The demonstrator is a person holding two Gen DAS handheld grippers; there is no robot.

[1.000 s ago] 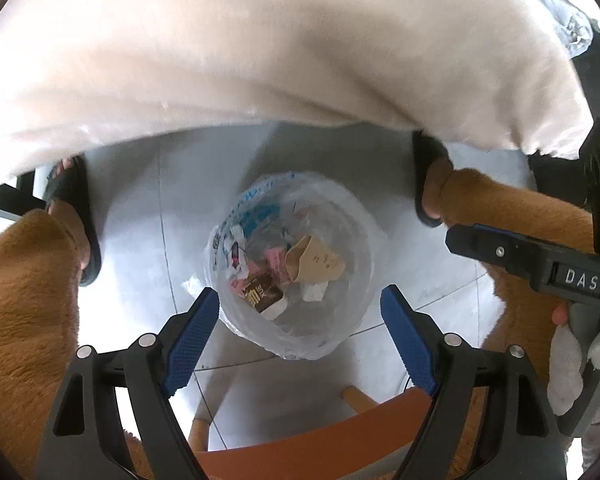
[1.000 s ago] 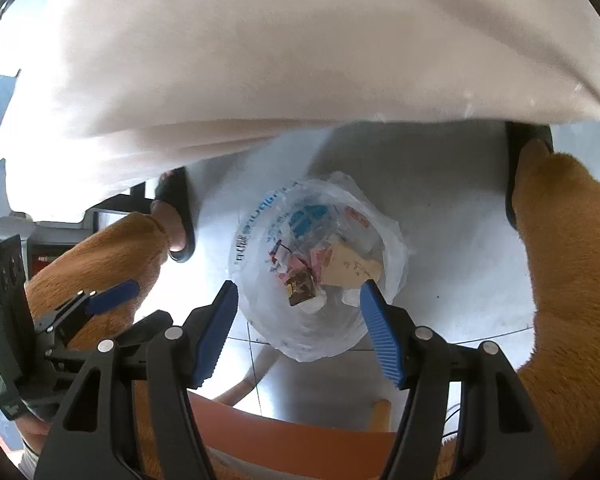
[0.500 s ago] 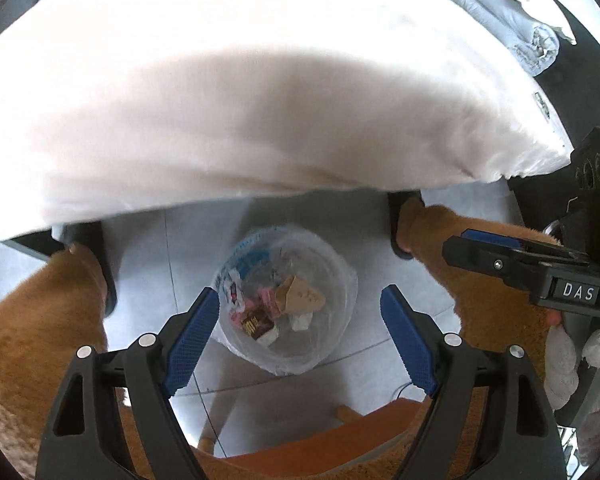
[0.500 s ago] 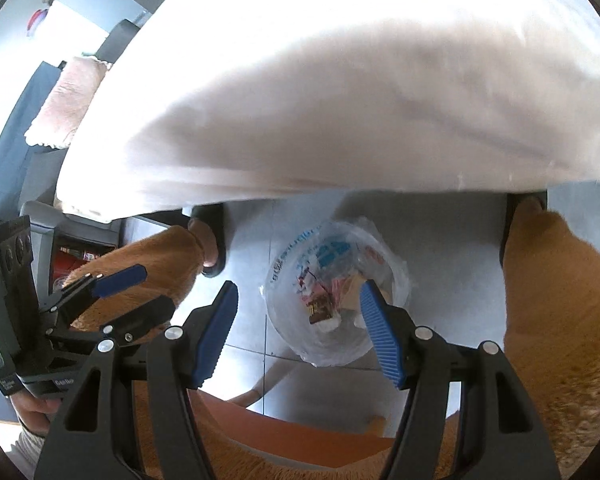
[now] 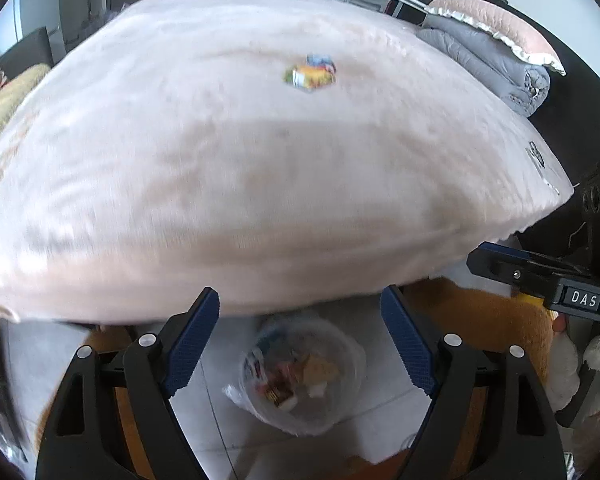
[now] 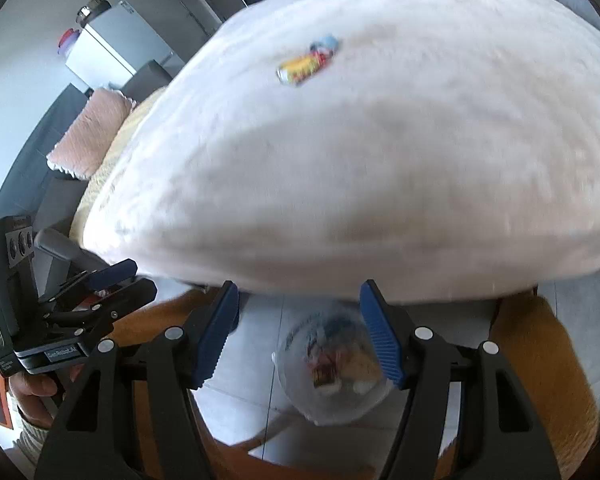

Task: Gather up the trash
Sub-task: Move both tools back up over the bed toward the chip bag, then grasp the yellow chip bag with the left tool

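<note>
Both wrist views look steeply down from above a wide worktop covered in pale cream fleecy cloth (image 5: pixel 260 168). The left tongs (image 5: pixel 300 344), black with blue ribbed pads, stand wide apart and hold nothing. The right tongs (image 6: pixel 300 332), of the same make, stand moderately apart and are also empty.

Well beyond both pairs of tongs, far up the cloth, lies a small crumpled snack wrapper in yellow, red and blue (image 5: pixel 310 73); it is the only trash visible on the worktop. Below and between the tips of each pair, on the pale tiled floor (image 5: pixel 228 424), stands a clear plastic-lined bin (image 5: pixel 304 376) already holding paper and wrapper scraps. The person's legs, in shaggy orange-brown trousers (image 6: pixel 540 380), sit on either side of the bin.

Risks from here, as a judgement: the wrapper looks light and flat against a soft pile, so closing pads may pinch fleece along with it and drag the cloth, or skate over it and flick it away. The reach is long, and both tongs heading for the same small piece could collide. On the way back the bin is partly hidden under the worktop edge, so a release made too early could drop the wrapper on the floor or on a leg. Both pictures are motion-blurred, so fine detail of the wrapper is uncertain.
</note>
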